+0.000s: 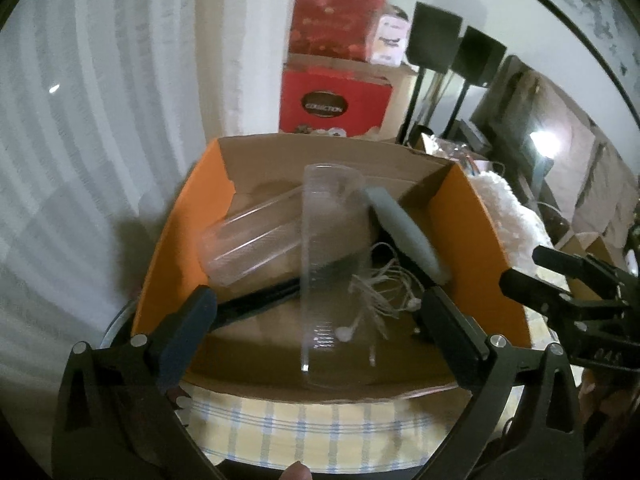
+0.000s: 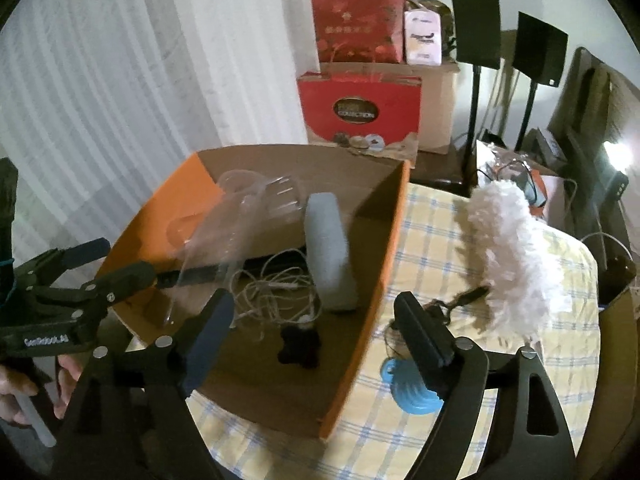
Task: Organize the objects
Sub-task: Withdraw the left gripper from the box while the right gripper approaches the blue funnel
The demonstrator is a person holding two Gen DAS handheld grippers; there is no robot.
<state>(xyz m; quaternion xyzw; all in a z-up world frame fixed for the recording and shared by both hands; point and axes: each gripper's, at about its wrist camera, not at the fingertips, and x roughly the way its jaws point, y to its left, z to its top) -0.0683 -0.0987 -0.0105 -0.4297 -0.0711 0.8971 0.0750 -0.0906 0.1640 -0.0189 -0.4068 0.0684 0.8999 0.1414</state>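
Observation:
An orange cardboard box [image 1: 484,240] [image 2: 380,264] sits on the checked tablecloth. Inside lie two clear plastic cylinders [image 1: 324,276] [image 2: 216,236], a grey-blue pad [image 1: 404,232] [image 2: 330,252], a tangle of white earphone cable [image 1: 380,284] [image 2: 272,284], a black bar [image 1: 256,304] and a small dark object [image 2: 300,346]. My left gripper [image 1: 316,320] [image 2: 104,260] is open and empty over the box's near edge. My right gripper [image 2: 316,328] [image 1: 532,276] is open and empty, straddling the box's right wall.
A white fluffy duster [image 2: 516,248] [image 1: 504,208] and a blue ribbed object [image 2: 408,384] lie on the tablecloth [image 2: 440,232] right of the box. Red gift boxes [image 2: 360,104], black stands [image 2: 476,32] and clutter fill the back. A white curtain [image 1: 80,140] hangs left.

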